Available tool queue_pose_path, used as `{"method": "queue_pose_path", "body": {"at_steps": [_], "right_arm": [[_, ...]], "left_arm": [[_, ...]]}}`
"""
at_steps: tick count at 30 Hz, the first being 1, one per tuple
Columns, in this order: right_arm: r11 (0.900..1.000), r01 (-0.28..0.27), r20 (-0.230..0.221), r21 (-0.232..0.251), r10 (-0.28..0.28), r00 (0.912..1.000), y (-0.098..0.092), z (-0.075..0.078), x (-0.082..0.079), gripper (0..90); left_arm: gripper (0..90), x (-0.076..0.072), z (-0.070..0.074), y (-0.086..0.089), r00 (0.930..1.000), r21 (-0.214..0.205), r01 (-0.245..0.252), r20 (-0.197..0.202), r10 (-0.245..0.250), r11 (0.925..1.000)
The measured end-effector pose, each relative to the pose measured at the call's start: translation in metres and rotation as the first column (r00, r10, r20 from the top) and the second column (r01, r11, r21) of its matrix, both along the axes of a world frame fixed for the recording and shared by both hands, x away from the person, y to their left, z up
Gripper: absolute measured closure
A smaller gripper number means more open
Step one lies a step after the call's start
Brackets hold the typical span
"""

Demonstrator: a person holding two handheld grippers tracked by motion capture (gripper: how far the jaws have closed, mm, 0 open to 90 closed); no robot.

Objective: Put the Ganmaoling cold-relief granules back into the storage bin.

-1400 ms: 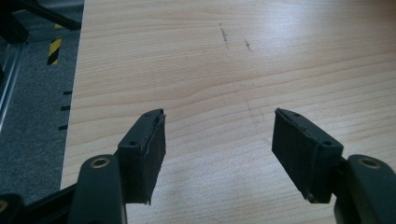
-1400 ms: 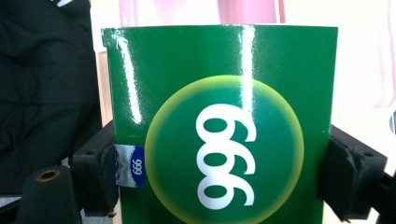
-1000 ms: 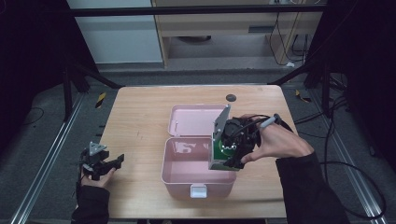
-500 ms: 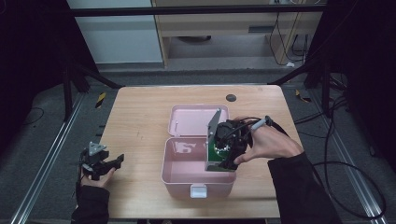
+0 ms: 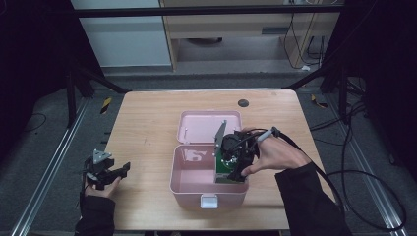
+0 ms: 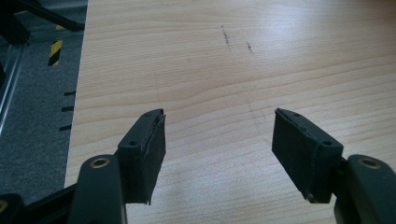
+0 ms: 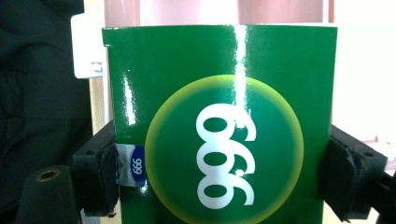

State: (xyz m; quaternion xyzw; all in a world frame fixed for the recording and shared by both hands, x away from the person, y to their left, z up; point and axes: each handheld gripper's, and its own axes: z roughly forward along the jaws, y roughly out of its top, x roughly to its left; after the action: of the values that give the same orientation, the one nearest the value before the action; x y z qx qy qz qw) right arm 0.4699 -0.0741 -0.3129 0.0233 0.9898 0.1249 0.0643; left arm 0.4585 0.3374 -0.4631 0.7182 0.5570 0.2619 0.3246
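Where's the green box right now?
In the high view the green box sits at the right end of the open pink case, clamped in the right claw. The right gripper view shows its face between both jaws.

Green glossy carton [image 7: 219, 140] with a yellow-rimmed circle and white "999" printed on it, held upright at the right end of the open pink storage box [image 5: 196, 184], looks partly lowered inside. Box sits mid-table near the front edge, lid flipped back.
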Motion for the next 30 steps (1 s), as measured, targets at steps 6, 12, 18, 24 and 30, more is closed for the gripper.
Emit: {"method": "queue_pose_path", "body": {"at_steps": [6, 12, 18, 24, 30], "right_arm": [[0.9999, 0.006, -0.015, -0.014, -0.006, 0.9999, 0.003, -0.01, 0.002, 16.1], [0.9999, 0.004, -0.028, -0.012, -0.004, 0.9996, 0.002, -0.019, 0.003, 16.1], [0.9999, 0.011, -0.034, -0.013, -0.011, 0.9993, 0.004, -0.029, 0.004, 16.1], [0.9999, 0.007, -0.039, -0.01, -0.007, 0.9992, 0.006, -0.036, 0.005, 16.0], [0.9997, 0.012, -0.043, -0.02, -0.013, 0.999, 0.009, -0.044, 0.006, 16.0]], "left_arm": [[34.4, 0.0, 0.0, 0.0, 1.0, 0.0, 0.0, 0.0, 0.0, 1.0], [34.4, 0.0, 0.0, 0.0, 1.0, 0.001, 0.0, 0.0, 0.0, 1.0], [34.4, 0.0, 0.0, 0.0, 1.0, 0.001, 0.0, 0.0, 0.0, 1.0], [34.4, 0.0, 0.0, 0.0, 1.0, 0.001, -0.001, 0.001, 0.001, 1.0], [34.4, 0.0, 0.0, 0.0, 1.0, 0.002, 0.0, 0.001, 0.0, 1.0]]}}
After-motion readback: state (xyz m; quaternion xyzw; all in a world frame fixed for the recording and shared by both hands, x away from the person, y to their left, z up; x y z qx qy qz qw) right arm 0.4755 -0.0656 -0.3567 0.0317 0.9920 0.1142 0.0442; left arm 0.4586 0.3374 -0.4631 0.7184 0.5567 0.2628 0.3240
